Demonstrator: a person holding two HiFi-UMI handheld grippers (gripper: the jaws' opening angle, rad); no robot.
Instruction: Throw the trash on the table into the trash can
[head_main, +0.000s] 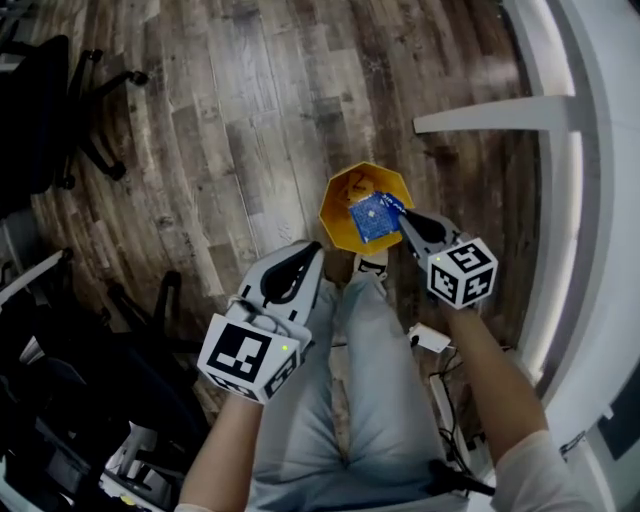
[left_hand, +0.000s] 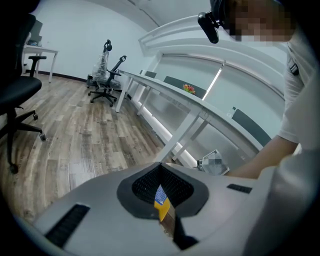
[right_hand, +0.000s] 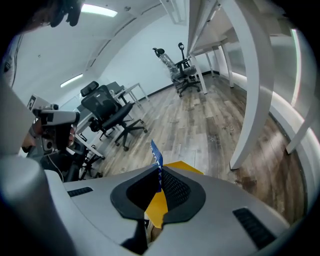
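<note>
A yellow hexagonal trash can (head_main: 340, 205) stands on the wooden floor in front of my feet. My right gripper (head_main: 400, 217) is shut on a flat blue wrapper (head_main: 371, 219), which hangs over the can's opening. In the right gripper view the blue wrapper (right_hand: 156, 161) sticks up edge-on between the closed jaws, with the can's yellow rim (right_hand: 186, 167) just beyond. My left gripper (head_main: 311, 250) is to the left of the can, above my left leg, jaws together with nothing seen in them. Through its narrow slit the left gripper view shows a sliver of the yellow can (left_hand: 163, 210).
Black office chairs (head_main: 52, 112) stand at the left and lower left. White desk legs (head_main: 490, 118) and the desk's curved edge (head_main: 585, 220) run along the right. A white adapter with cables (head_main: 430, 339) lies on the floor by my right leg.
</note>
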